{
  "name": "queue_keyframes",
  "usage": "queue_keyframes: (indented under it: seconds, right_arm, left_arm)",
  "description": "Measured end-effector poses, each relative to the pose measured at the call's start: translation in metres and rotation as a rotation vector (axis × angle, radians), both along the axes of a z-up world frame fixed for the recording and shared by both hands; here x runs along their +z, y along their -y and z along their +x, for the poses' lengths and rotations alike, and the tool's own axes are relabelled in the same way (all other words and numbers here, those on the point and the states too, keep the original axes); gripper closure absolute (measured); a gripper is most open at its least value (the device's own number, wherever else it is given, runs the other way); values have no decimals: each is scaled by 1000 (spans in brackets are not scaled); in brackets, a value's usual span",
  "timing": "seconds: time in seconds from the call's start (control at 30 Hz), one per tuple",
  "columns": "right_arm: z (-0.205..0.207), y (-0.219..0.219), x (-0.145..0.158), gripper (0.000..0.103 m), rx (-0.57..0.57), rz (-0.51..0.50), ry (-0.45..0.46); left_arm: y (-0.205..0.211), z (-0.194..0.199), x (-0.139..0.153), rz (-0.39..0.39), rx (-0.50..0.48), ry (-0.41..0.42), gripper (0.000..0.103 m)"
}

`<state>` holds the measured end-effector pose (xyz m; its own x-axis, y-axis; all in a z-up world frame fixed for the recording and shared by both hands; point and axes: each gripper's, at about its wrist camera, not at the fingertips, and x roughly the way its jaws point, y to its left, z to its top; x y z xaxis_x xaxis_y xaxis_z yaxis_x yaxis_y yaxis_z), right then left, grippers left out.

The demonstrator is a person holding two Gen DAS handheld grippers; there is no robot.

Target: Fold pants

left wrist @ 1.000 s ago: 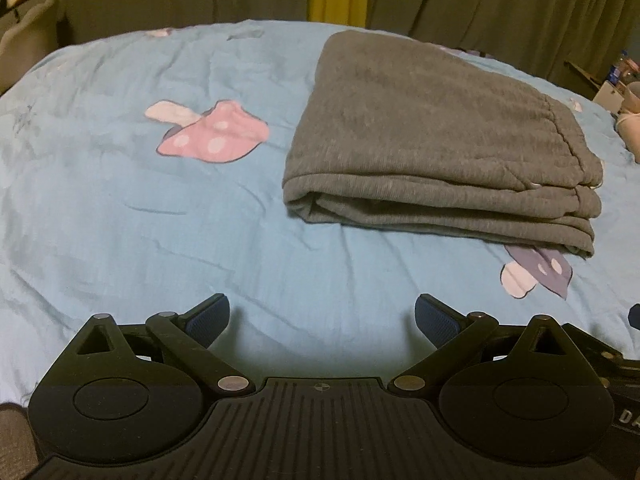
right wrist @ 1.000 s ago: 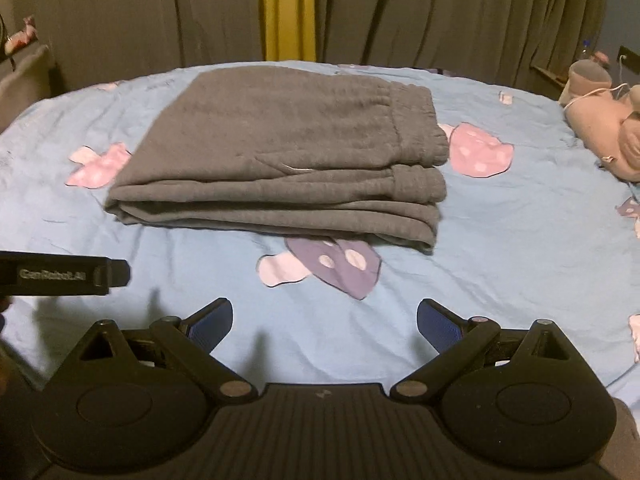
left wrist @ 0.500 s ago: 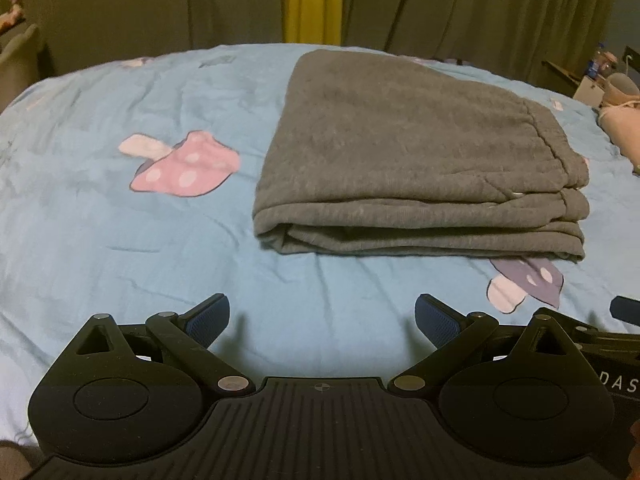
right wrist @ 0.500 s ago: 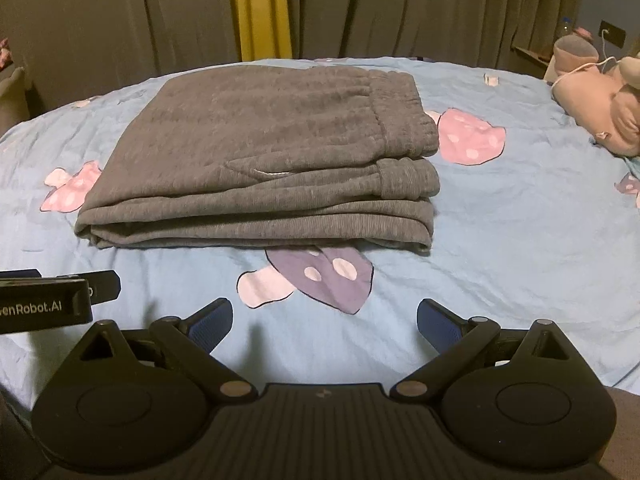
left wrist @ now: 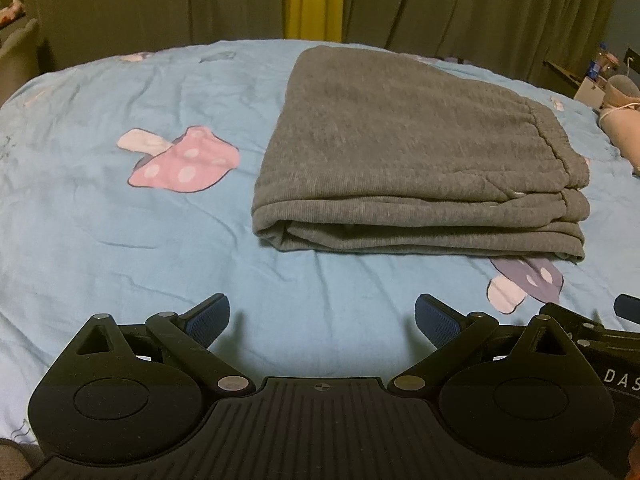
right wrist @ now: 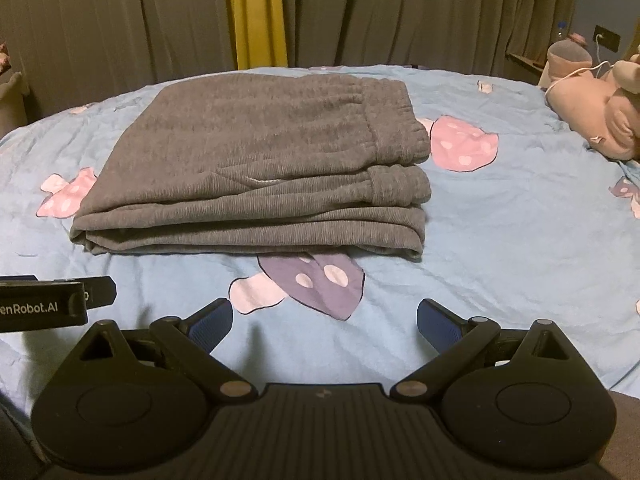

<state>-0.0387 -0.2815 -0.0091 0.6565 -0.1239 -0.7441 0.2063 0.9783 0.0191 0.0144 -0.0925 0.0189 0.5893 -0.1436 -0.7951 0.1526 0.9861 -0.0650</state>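
The pants (left wrist: 420,160) lie folded in a neat stack mid-bed (left wrist: 120,220), toward the far edge. Both our left gripper (left wrist: 322,316) and right gripper (right wrist: 324,320) hang spread and empty near the bed's near edge. The fold looks finished, so we keep clear and avoid snagging the stack.

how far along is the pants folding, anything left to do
Done: the grey pants lie as a compact stack of layers on the blue bedsheet, waistband to the right and edges roughly lined up. In hand: nothing; the left gripper and right gripper are both open, short of the stack. Left: seemingly nothing, perhaps squaring the slightly offset bottom layer.
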Motion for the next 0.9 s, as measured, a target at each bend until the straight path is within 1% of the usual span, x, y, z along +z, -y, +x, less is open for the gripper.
queue_keyframes:
  seconds: [0.9]
  right_arm:
    - [-2,4,2,4,-5,16,13]
  left_arm:
    - [2,-1,-2,13,-6,-11,1]
